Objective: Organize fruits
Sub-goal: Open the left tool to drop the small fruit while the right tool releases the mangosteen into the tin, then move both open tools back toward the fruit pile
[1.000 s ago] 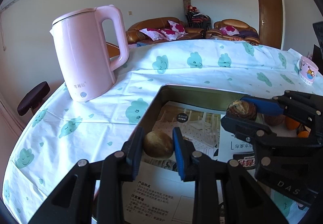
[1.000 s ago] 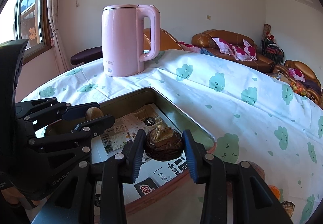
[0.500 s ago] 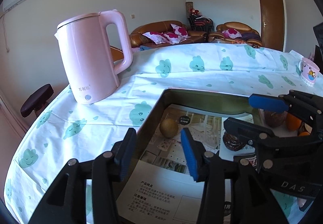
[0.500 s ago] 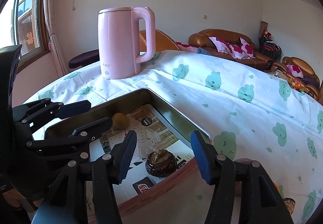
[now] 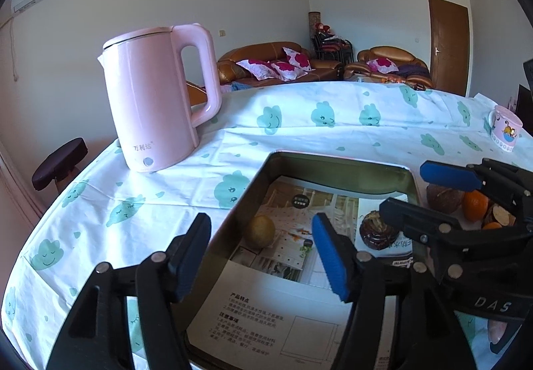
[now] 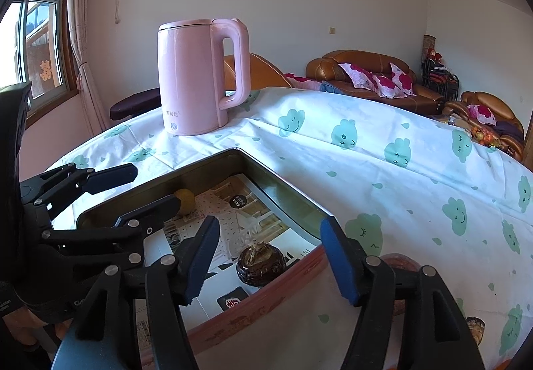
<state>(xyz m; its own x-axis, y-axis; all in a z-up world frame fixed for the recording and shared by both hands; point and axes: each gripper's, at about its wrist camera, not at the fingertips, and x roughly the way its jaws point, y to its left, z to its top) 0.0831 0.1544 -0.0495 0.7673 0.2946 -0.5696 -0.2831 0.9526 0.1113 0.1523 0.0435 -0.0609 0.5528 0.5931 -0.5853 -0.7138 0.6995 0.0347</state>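
Observation:
A brown kiwi [image 5: 260, 231] [image 6: 185, 200] lies on the paper lining of a metal tray [image 5: 333, 160] [image 6: 283, 180]. A dark brown round fruit [image 5: 378, 230] [image 6: 261, 261] rests on the same lining, nearer the tray's right side. My left gripper [image 5: 263, 253] [image 6: 133, 193] hovers over the tray with its jaws opening; the kiwi lies loose beyond its pads. My right gripper [image 6: 269, 253] [image 5: 433, 196] is also opening, and the dark fruit sits free below it, touching neither pad.
A tall pink kettle [image 5: 156, 100] [image 6: 196, 77] stands on the cloud-print tablecloth behind the tray. A brown fruit [image 5: 443, 200] and an orange [image 5: 474, 205] lie on the cloth right of the tray. A pink mug [image 5: 504, 133] sits at the far right.
Both grippers have let go: the left released the kiwi and the right the dark fruit, and each now lies in the tray. Both pairs of jaws have spread wider.

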